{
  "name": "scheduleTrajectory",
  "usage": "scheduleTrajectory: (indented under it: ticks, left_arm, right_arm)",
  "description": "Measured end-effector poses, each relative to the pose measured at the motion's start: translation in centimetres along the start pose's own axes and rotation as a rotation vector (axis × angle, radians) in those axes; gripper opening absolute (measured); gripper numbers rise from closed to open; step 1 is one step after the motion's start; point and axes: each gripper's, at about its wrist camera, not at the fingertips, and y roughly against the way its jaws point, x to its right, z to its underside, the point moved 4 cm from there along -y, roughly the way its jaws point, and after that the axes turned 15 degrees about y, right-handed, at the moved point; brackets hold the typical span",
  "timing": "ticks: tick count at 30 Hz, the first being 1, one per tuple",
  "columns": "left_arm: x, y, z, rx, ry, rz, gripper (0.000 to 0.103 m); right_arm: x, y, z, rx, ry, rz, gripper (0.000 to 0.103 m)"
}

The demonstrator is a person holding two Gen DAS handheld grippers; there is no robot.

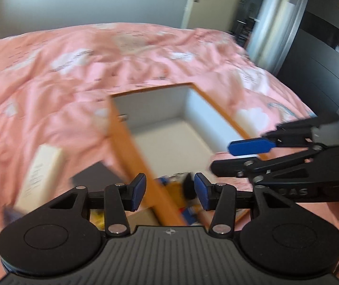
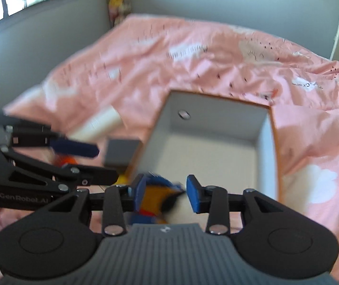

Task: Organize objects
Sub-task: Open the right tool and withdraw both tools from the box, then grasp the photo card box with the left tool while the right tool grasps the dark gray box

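box [image 2: 207, 140] open on the bed [image 2: 193, 54], empty but for its near corner. toy [image 2: 162, 197] lies there, between the right claw's [image 2: 166, 194] parted fingers. left claw [image 1: 169, 191] open, holding nothing.

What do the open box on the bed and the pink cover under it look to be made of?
The box looks like stiff cardboard: matte pale grey inner walls, thin flat sides, an orange-brown outer skin along the rim. Blur leaves thin board possible. The pink cover looks like soft woven fabric, probably cotton: matte, creased into loose folds, printed with white clouds.
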Motion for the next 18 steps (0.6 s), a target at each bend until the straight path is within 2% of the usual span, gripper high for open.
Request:
scheduleTrajectory:
  ticks: [2,5,10,14,18]
  left_arm:
    - [-2.1,0.7,0.0,-0.001,0.043,-0.058,0.055]
    - [-5.5,1.5,0.1,-0.004,0.115,-0.133,0.055]
    - [-9.6,2.3,0.6,-0.014,0.189,-0.21,0.055]
    - [-12.4,2.4,0.9,-0.018,0.246,-0.266,0.055]
    - [-15.4,2.4,1.2,-0.023,0.324,-0.304,0.068]
  right_arm:
    - [-1.4,-0.1,-0.6,0.044,-0.024,0.005,0.04]
    - [-3.4,-1.0,-1.2,0.057,-0.039,0.011,0.04]
    - [-7.7,-3.3,-1.6,0.008,0.029,-0.03,0.04]
    - [-10.3,-5.8,-1.9,-0.035,0.106,-0.027,0.04]
    - [-11.2,-8.1,-2.5,-0.065,0.128,-0.019,0.043]
